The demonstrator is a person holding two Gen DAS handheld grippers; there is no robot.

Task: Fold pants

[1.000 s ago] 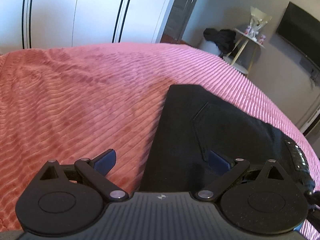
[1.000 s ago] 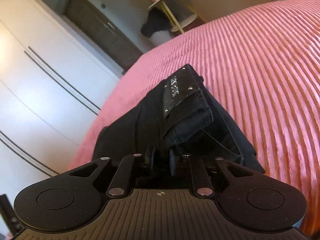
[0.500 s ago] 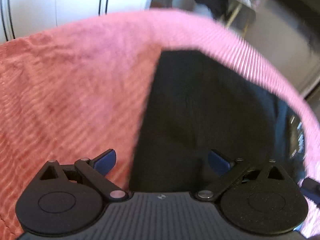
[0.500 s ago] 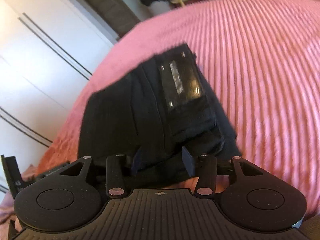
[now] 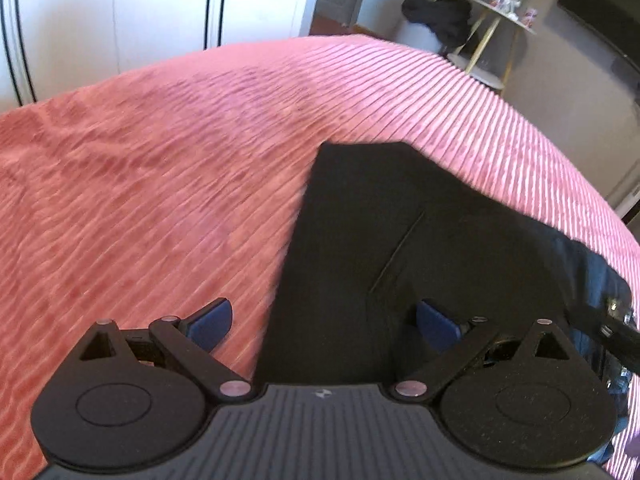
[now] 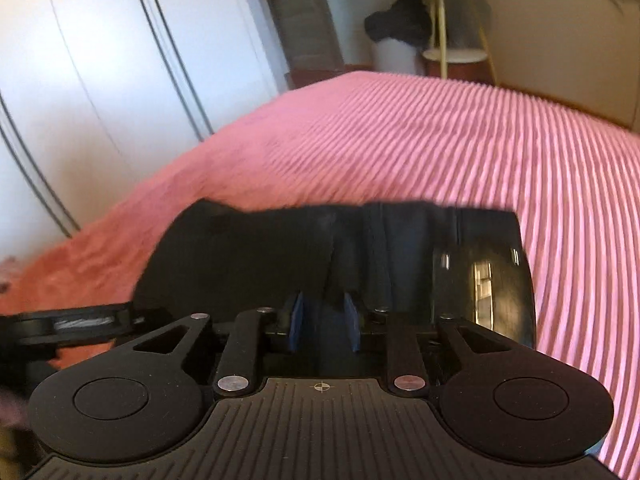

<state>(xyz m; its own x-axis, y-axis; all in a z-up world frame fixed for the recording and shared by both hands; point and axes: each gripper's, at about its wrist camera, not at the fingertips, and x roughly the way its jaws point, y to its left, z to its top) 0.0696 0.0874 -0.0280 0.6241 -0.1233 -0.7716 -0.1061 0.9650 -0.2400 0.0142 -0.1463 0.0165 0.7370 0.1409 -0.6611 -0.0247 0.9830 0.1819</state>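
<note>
1. The black pants (image 5: pixel 420 240) lie folded into a compact flat stack on the pink ribbed bedspread (image 5: pixel 180 168), and everything below is placed relative to them.
2. In the left wrist view, the pants' straight left edge runs up from the gripper body, and a slanted pocket seam shows near their middle.
3. The left gripper (image 5: pixel 324 320) has its blue-padded fingers spread wide; its left fingertip (image 5: pixel 210 318) is over the bedspread just beside the pants' left edge, and the other is over the black cloth.
4. No cloth is pinched between the left pads. Whether they touch the fabric cannot be told.
5. In the right wrist view, the pants fill the near foreground, with a shiny dark waistband patch (image 6: pixel 482 288) bearing rivets on their right end.
6. The right gripper (image 6: pixel 324 322) has its jaws closing, narrow but not pressed together; a fold of black cloth hangs just ahead of the gap, and the blur hides whether the pads press on it.
7. Beyond the pants, past the far edge of the bed, stands a round side table (image 6: pixel 448 20) with thin yellow legs.
8. Next to that table, a dark garment (image 6: pixel 400 24) is draped over a white bin.
9. To the left of the pants, beyond the bedspread, white wardrobe doors (image 6: pixel 100 60) line the wall.
</note>
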